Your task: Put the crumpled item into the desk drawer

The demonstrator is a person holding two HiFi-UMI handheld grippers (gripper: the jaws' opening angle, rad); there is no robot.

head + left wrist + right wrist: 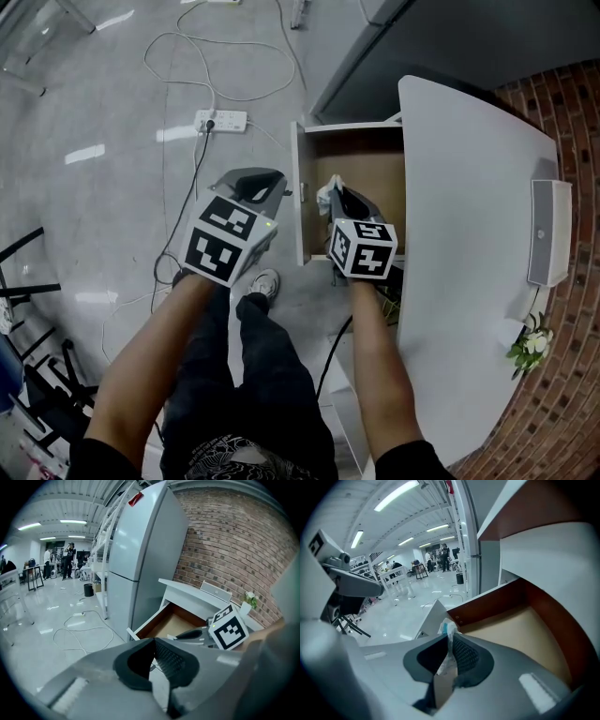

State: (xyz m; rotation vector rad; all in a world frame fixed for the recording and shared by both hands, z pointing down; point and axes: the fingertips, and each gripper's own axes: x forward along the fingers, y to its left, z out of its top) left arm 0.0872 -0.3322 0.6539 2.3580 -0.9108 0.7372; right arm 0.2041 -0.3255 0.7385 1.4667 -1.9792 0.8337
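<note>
Our right tool (334, 191), clamped on the crumpled paper (448, 633), hangs just inside the front of the open drawer (373, 165); left tool (153, 641) pressed together, empty, farther off.

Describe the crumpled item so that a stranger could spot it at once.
Start at the white desk, whose wooden drawer stands pulled open. Above that drawer the right tongs are closed on a small white crumpled wad with a blue streak; the left tongs hold nothing.

Bright ceiling strip lights (396, 494) glare off glossy floor (47, 630); gripper views fisheye-warped w/ dark corners.
</note>
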